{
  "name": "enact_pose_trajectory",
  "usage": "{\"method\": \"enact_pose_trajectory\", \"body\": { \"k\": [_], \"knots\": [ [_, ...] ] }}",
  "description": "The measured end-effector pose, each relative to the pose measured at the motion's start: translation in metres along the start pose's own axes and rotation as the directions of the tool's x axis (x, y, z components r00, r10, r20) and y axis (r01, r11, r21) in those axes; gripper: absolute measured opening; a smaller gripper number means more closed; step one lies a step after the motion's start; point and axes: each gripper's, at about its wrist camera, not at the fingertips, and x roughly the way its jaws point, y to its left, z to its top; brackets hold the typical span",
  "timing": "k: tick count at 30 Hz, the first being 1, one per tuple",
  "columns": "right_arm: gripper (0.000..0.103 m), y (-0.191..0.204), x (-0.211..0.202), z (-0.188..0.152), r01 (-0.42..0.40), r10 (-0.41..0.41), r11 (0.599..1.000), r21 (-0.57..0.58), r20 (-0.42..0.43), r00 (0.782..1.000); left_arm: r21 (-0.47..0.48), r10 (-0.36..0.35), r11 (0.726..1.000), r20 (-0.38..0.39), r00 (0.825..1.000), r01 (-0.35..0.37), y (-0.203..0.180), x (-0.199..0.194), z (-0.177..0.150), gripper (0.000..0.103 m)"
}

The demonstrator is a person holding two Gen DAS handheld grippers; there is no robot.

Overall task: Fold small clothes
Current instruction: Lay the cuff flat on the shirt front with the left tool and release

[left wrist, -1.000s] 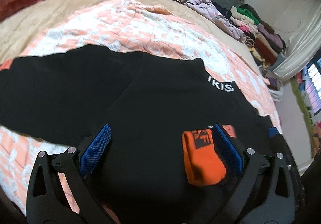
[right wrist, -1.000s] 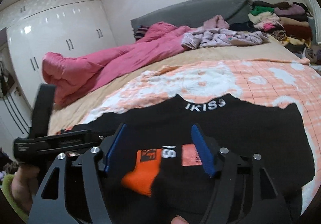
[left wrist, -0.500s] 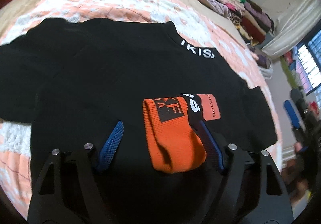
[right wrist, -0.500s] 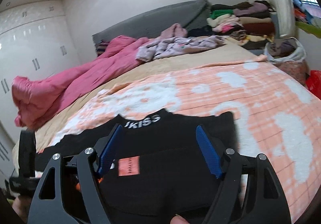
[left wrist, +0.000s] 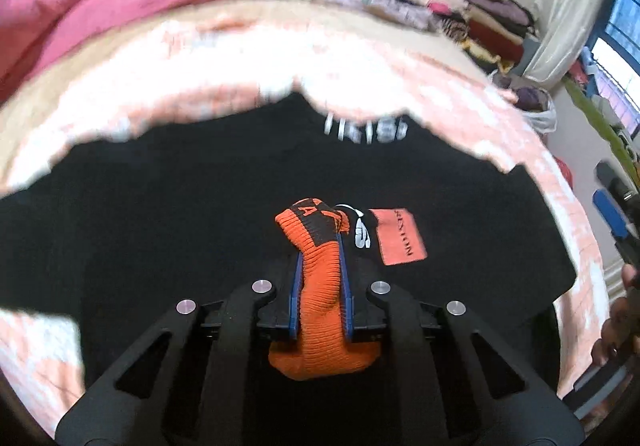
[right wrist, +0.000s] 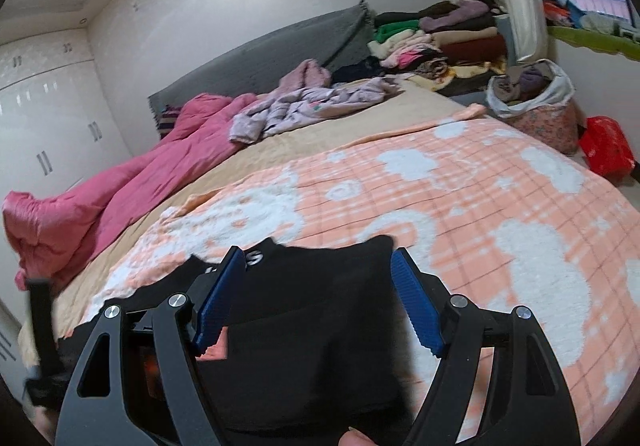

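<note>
Left wrist view: left gripper (left wrist: 319,278) clamped tight on orange cuff (left wrist: 320,310), blue pads (left wrist: 295,298) pressing both sides; cuff bunched, bulging out below the pads at 6 o'clock.
Cuff markings: black block w/ letters on its upper end; too blurred to read.
Black garment (left wrist: 192,222): spread flat on the bed, fills mid frame; white lettering (left wrist: 366,128) at its far edge, 12 o'clock, smeared by blur.
Orange patch (left wrist: 400,236): flat on the garment, just beside the cuff at 2 o'clock; small white print between them.
Blanket (left wrist: 248,54): peach & white, under the garment, showing all round its far edge.
Right wrist view: right gripper (right wrist: 316,306) w/ fingers wide apart, nothing between them; hangs over the garment's right part (right wrist: 304,326), contact can't tell.
Blanket here (right wrist: 500,214): peach check w/ white blotches, from 12 to 4 o'clock.
Pink quilt (right wrist: 132,186): heaped along the bed at 10 o'clock.
Lilac clothes (right wrist: 312,106): crumpled pile at 12 o'clock, near the grey headboard (right wrist: 280,50).
Folded stack (right wrist: 440,38): at 1 o'clock, beyond the bed.
Bag of clothes (right wrist: 536,102): on the floor at 2 o'clock, red bag (right wrist: 606,144) beside it.
</note>
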Motion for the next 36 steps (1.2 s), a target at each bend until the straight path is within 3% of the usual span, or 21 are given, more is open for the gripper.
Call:
{"method": "enact_pose_trajectory", "body": {
  "k": [6,13,19,23,30,33,36],
  "knots": [
    [0.074,-0.024,-0.002,0.003,0.042,-0.042,0.997,0.060,0.002,0.999,0.018,0.070,0.997,0.122,0.990,-0.072,0.009,-0.034,0.026,0.008],
    [0.074,-0.023,0.002,0.000,0.050,-0.049,0.997,0.058,-0.019,0.999,-0.038,0.107,0.994,0.060,0.992,-0.105,0.035,-0.019,0.022,0.013],
    [0.074,-0.002,0.007,-0.005,0.039,-0.040,0.999,-0.017,-0.039,0.998,-0.072,0.165,0.985,0.088,0.982,-0.158,0.054,-0.029,0.019,0.014],
    [0.074,0.023,0.014,-0.013,0.002,-0.010,0.994,-0.107,-0.078,0.997,-0.057,0.158,0.987,0.097,0.983,-0.152,0.053,-0.036,0.018,0.022],
    [0.074,0.056,0.035,-0.035,-0.059,0.013,0.972,-0.227,-0.201,0.979,0.060,0.142,0.988,-0.002,0.990,-0.141,0.030,-0.005,0.003,0.033],
    [0.074,0.068,0.041,-0.044,-0.075,0.011,0.959,-0.272,-0.232,0.973,0.071,0.172,0.983,-0.068,0.983,-0.167,0.035,0.015,-0.008,0.035],
    [0.074,0.076,0.043,-0.051,-0.088,0.009,0.948,-0.304,-0.251,0.968,0.057,0.179,0.983,-0.088,0.980,-0.175,0.044,0.024,-0.018,0.045]
  ]
}}
